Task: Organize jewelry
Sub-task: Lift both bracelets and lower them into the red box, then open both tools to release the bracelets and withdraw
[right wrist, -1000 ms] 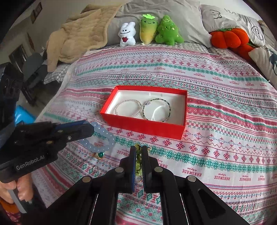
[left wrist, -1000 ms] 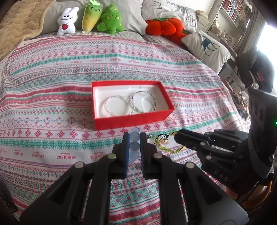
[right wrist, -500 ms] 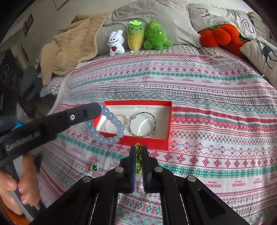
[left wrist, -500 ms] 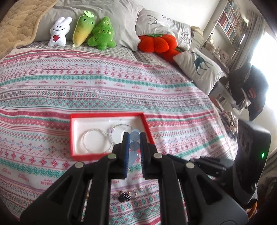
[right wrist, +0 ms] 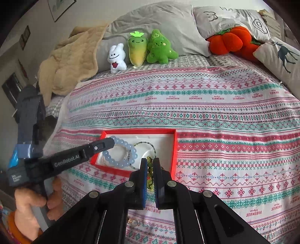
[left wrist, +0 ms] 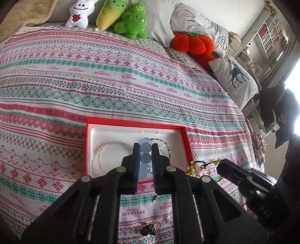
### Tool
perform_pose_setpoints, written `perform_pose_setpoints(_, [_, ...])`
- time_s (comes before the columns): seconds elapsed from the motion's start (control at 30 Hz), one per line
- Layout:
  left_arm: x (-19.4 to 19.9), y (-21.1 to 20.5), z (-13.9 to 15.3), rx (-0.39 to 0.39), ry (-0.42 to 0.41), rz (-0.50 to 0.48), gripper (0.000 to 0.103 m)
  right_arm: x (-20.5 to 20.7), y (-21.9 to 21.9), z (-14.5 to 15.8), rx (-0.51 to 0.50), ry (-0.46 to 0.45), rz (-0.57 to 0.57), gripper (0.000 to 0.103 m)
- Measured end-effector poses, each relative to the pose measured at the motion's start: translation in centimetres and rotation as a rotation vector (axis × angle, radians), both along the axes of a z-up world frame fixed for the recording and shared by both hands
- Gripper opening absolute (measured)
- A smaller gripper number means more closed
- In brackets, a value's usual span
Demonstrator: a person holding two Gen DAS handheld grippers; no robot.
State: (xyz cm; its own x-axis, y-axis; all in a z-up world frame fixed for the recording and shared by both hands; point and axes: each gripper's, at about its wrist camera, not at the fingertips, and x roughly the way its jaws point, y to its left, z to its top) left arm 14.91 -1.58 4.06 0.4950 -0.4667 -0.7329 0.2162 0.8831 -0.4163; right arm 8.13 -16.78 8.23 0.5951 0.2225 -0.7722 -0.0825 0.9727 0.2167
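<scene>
A red box (left wrist: 87, 150) with a white lining lies on the patterned bedspread and holds a silver bracelet (left wrist: 105, 150) and a dark beaded one (right wrist: 150, 145). My left gripper (left wrist: 145, 148) is shut on a pale blue bead bracelet (right wrist: 120, 155), which hangs over the left part of the box. My right gripper (right wrist: 150, 161) is shut on a green bead bracelet (right wrist: 150, 169), held at the box's (right wrist: 176, 150) near edge. In the left wrist view the right gripper (left wrist: 221, 165) sits to the right with the green bracelet (left wrist: 193, 167) dangling from it.
Small loose jewelry pieces (left wrist: 150, 228) lie on the bedspread below the grippers, another (right wrist: 133, 222) near the right gripper. Plush toys (right wrist: 138, 50) and pillows (right wrist: 234, 16) line the far side. A person's hand (right wrist: 28, 206) grips the left handle.
Both grippers moved toward the box. The blue bracelet now hangs over the box interior. The green bracelet rose off the bedspread to the box's near edge.
</scene>
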Motion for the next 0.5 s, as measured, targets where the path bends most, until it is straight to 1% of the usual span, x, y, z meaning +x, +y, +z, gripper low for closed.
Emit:
perform_pose_setpoints(0.13, [0.3,0.2,-1.0,0.062,0.015,0.015,0.013,1.5,0.9,-0.2,0.017,-0.003,0.013,0.006])
perform_pose_setpoints(0.23, [0.5,0.3,-1.3,0.079,0.025,0.016,0.014,2.5,1.8,-0.4,0.035,-0.001,0.028,0.006])
perform_pose_setpoints(0.37, [0.3,0.6,-0.9,0.112,0.022,0.022,0.014,3.4,3.1,-0.5,0.075,0.004,0.056,0.006])
perform_pose_setpoints(0.43, [0.2,1.0,-0.7,0.126,0.015,0.027,0.020,3.7,3.8,-0.5,0.085,0.000,0.073,0.006])
perform_pose_setpoints(0.5, [0.0,1.5,-0.4,0.144,0.007,0.035,0.024,4.0,4.4,-0.7,0.117,0.008,0.095,0.006])
